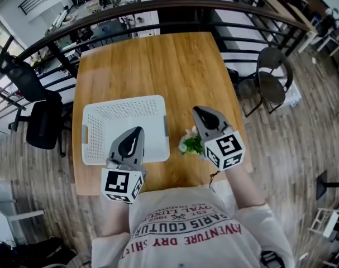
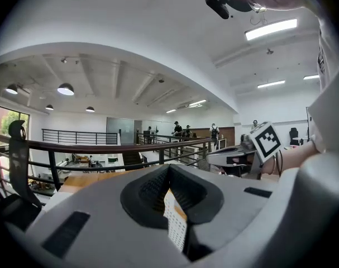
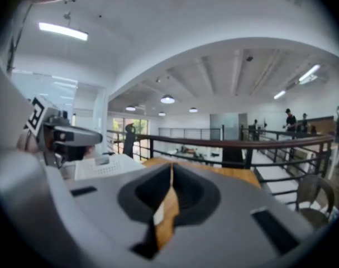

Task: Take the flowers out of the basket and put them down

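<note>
Right hand-held gripper (image 1: 199, 111) near level, jaws together

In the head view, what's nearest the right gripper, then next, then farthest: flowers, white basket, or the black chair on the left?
1. Flowers, just left of the right gripper.
2. Basket, farther left on the table.
3. Black chair, far left, beyond the table.

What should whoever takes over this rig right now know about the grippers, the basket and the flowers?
Left gripper: shut, empty, raised over the near edge of the basket.
Right gripper: shut, empty, raised over the flowers.
Flowers: lying on the table, just right of the basket.
Done: flowers out and set down; none show in the basket.
Left: apparently nothing.
</note>
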A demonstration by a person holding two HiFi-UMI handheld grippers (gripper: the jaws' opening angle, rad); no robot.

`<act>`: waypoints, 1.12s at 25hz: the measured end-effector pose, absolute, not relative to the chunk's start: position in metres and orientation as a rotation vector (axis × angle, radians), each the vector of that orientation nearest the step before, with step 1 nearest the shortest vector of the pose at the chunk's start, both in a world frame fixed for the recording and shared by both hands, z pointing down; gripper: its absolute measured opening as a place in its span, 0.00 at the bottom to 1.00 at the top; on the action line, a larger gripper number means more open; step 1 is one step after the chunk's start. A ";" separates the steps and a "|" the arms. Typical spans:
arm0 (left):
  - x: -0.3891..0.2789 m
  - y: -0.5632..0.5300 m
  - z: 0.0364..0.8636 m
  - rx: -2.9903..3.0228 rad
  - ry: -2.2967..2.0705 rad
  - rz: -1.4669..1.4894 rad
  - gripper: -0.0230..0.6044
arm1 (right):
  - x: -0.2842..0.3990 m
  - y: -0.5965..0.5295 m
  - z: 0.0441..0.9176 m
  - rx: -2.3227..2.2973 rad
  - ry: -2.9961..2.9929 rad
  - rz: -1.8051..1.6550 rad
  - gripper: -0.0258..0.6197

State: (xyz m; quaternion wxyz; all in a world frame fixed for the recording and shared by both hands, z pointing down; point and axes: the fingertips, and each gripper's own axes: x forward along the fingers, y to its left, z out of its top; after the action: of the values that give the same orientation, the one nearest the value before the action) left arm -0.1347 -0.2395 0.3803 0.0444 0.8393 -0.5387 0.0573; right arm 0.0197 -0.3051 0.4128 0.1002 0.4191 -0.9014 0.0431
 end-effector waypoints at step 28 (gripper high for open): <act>-0.211 -0.224 0.381 2.494 -1.740 0.093 0.08 | -0.061 -0.261 0.384 1.272 -2.773 -0.058 0.08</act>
State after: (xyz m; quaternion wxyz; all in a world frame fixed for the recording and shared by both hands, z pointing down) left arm -0.2109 -0.2242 0.3809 0.0495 0.8189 -0.5711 0.0304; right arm -0.0607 -0.2609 0.3837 0.0450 0.4166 -0.9078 -0.0189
